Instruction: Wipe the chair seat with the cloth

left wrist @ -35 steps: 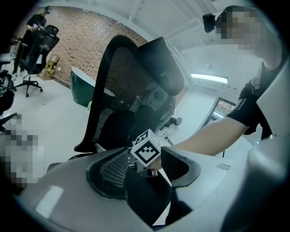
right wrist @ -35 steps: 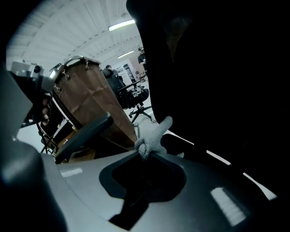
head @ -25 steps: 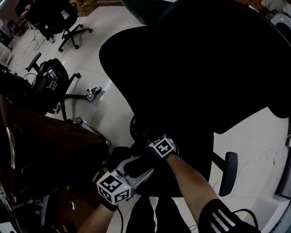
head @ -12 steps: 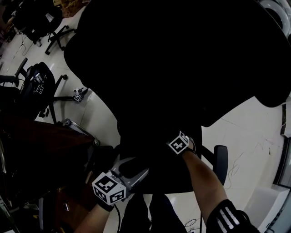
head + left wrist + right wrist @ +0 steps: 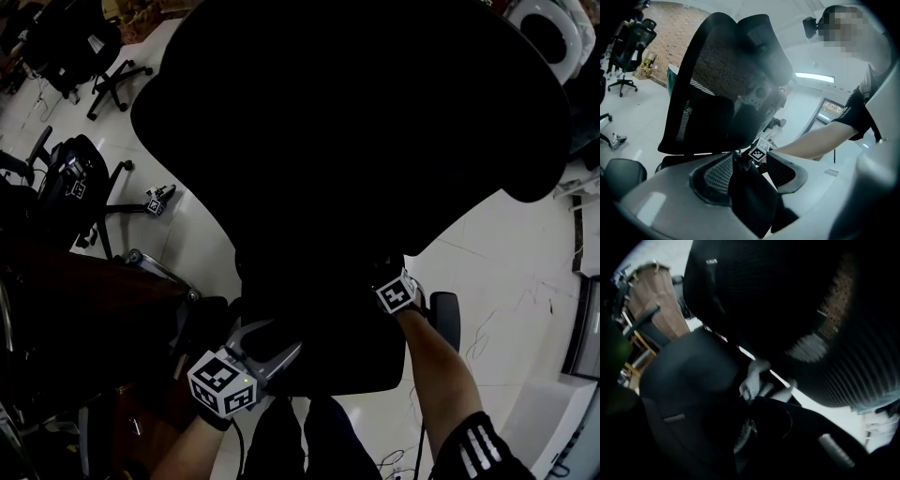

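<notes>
A black office chair fills the head view, its wide backrest [image 5: 356, 122] hiding most of the seat [image 5: 328, 361]. My right gripper [image 5: 386, 279] reaches under the backrest onto the seat's right side; only its marker cube shows. In the right gripper view it [image 5: 749, 401] is shut on a pale grey knitted cloth [image 5: 753, 376] bunched against the dark seat [image 5: 689, 376]. My left gripper [image 5: 272, 349] rests at the seat's front left edge, jaws apart with something dark between them. The left gripper view shows its jaws [image 5: 740, 161] pointing at the right gripper's cube [image 5: 758, 154].
Other black office chairs [image 5: 70, 178] stand on the white floor at the upper left. A dark brown desk [image 5: 84, 300] lies close on the left. A small marked device [image 5: 157, 200] lies on the floor. The chair's right armrest [image 5: 445, 319] juts out beside my right forearm.
My right gripper has slid rightward across the seat, from near the front middle to the right side under the backrest. The left gripper has stayed at the front left edge.
</notes>
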The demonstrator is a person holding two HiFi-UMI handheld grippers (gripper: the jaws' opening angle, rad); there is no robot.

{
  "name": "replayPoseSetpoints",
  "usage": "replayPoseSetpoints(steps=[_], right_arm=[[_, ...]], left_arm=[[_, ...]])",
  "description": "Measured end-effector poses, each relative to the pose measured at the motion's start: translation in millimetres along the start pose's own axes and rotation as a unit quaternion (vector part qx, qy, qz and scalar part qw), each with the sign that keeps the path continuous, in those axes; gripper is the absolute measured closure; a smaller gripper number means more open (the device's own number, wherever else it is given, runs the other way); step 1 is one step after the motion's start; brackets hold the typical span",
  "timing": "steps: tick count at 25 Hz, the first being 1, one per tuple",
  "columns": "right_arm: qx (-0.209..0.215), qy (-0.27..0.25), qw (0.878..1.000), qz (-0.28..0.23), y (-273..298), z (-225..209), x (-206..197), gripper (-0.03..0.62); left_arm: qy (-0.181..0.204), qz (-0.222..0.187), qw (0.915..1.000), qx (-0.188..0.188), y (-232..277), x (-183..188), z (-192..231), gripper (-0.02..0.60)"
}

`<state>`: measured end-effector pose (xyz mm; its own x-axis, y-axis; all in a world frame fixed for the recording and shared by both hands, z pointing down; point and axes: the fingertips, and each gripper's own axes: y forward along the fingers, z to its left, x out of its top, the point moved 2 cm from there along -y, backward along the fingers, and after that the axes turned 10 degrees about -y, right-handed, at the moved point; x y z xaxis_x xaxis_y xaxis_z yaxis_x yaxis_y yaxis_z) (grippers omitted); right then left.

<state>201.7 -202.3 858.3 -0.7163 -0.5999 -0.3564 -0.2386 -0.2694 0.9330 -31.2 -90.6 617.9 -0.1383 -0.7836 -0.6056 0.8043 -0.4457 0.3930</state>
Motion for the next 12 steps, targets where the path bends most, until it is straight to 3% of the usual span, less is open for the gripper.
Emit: replayPoseSetpoints(steps=[3, 7, 12], right_arm=[[0.051, 0.023, 0.996, -0.067, 0, 48, 56, 0.562], [0.123, -0.003, 0.984, -0.127, 8, 141, 137, 0.562], [0.184, -0.063, 0.972, -0.129, 28, 242, 181, 0.562]], left_arm=[[0.006, -0.01, 0.9998, 0.017, -15, 4, 8, 0.333], [0.004, -0.017, 0.9993, 0.033, -36, 1, 16, 0.333], [-0.003, -0.019, 0.9987, 0.046, -55, -6, 21, 0.333]])
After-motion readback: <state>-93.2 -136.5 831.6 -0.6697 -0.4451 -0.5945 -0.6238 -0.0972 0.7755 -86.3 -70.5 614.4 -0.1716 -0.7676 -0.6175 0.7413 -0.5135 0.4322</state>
